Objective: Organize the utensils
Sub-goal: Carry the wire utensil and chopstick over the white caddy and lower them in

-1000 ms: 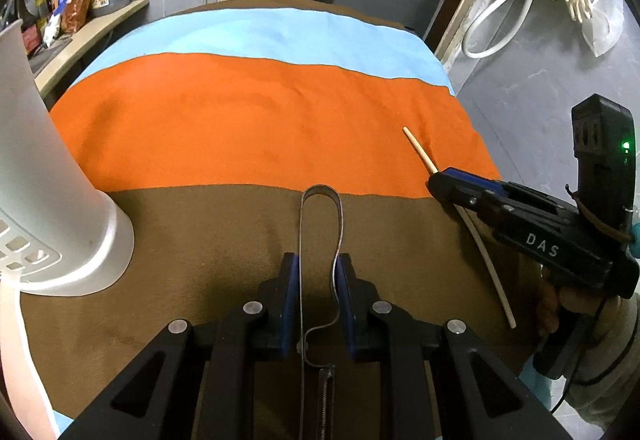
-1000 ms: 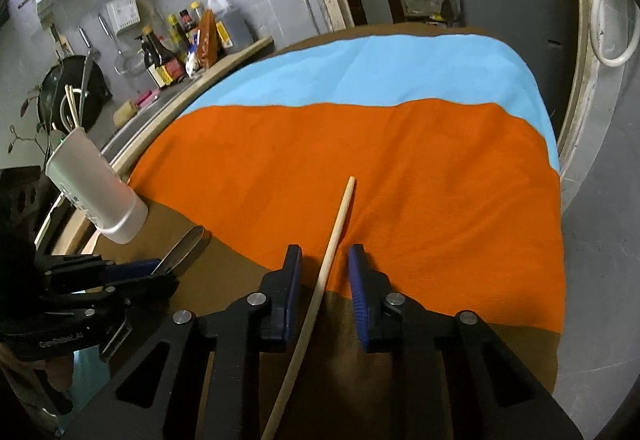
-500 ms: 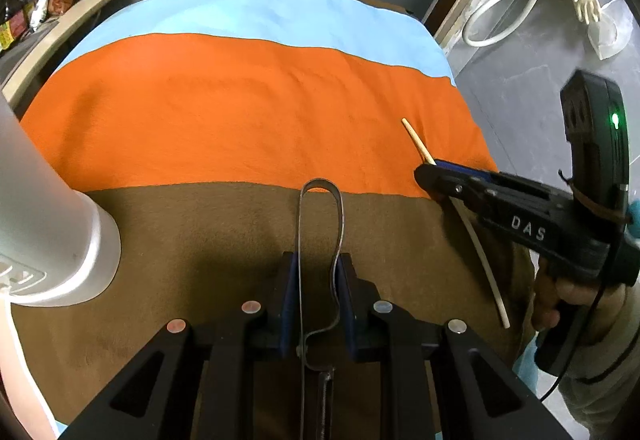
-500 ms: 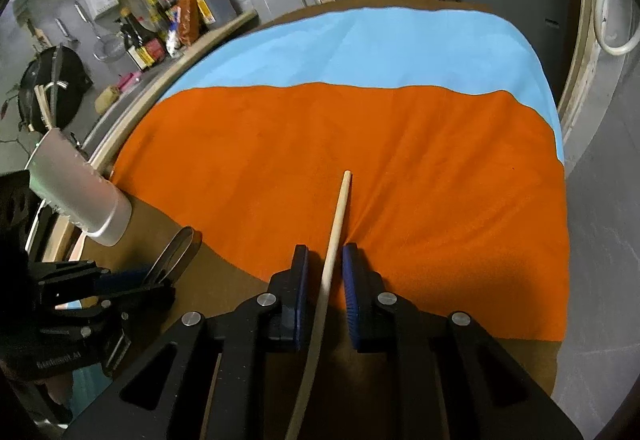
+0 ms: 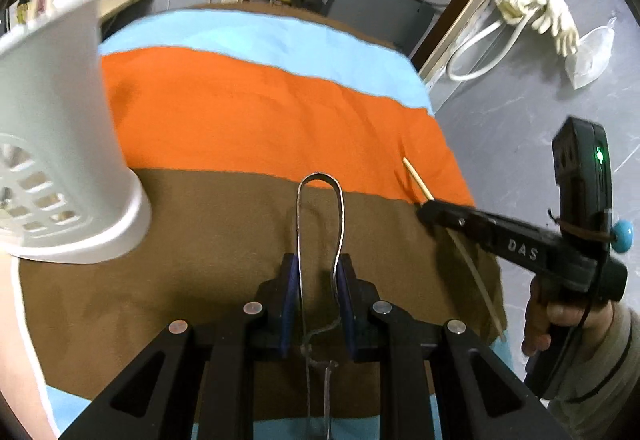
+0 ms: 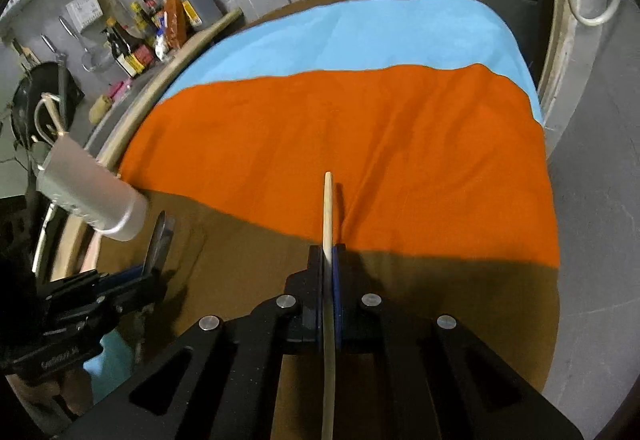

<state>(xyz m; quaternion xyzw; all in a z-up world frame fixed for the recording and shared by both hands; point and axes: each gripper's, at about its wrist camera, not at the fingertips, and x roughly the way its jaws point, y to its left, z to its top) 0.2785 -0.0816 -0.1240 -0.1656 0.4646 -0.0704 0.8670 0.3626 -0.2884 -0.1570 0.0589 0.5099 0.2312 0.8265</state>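
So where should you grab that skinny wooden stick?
Grab the chopstick near its middle, from above, one finger each side. It is thin, straight and lies flat on the cloth. The right gripper already pinches it there.

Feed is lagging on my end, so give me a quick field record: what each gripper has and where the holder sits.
left gripper: shut on metal utensil, its loop end pointing forward
right gripper: shut on wooden chopstick
utensil holder: white, tilted in view, on the left over the brown stripe
surface: striped cloth, blue, orange, brown
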